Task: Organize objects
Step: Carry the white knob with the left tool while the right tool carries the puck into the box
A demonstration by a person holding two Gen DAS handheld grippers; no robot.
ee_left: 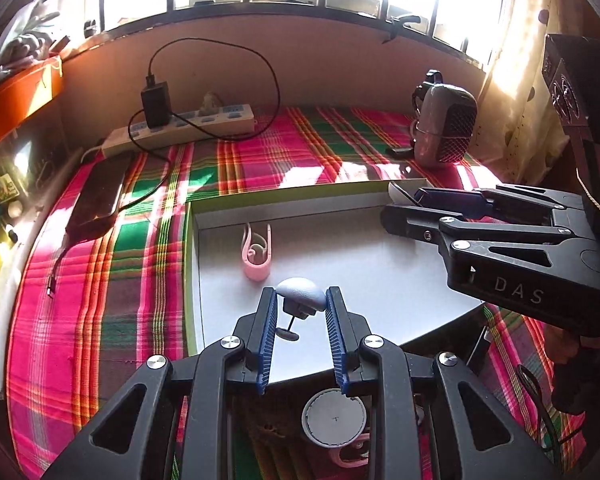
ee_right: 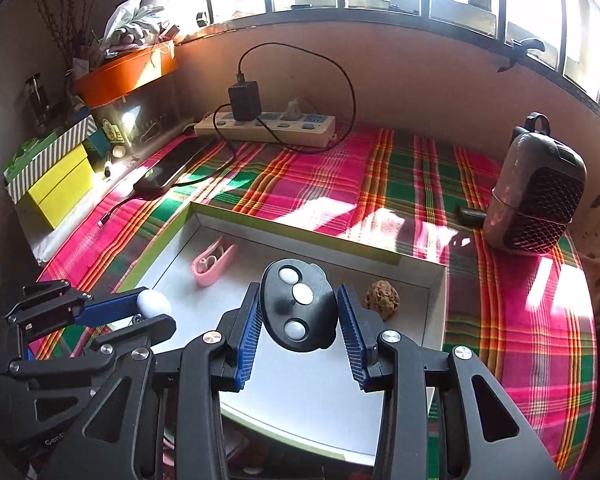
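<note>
Held nearest the lens in the right wrist view was a black remote (ee_right: 299, 312) with three white buttons, clamped between the pads of the right gripper (ee_right: 299, 316) above the white tray (ee_right: 436, 280). A small grey knob (ee_left: 300, 294) (its stem and a thin pin hung beneath) was gripped at the fingertips of the left gripper (ee_left: 301, 300), over the tray near its front edge.

Two things had already been laid in the tray: a pink clip (ee_left: 255, 254) toward the back left corner, and a walnut (ee_right: 381, 298) near the right wall. Neither held item had yet been set down, so the sorting was judged to be partly done, with these two placements left.

On the plaid cloth (ee_left: 112, 264) a phone (ee_left: 100, 196) and a speaker (ee_left: 446, 128) lay outside the tray; whether they were meant to be organized could not be told.
</note>
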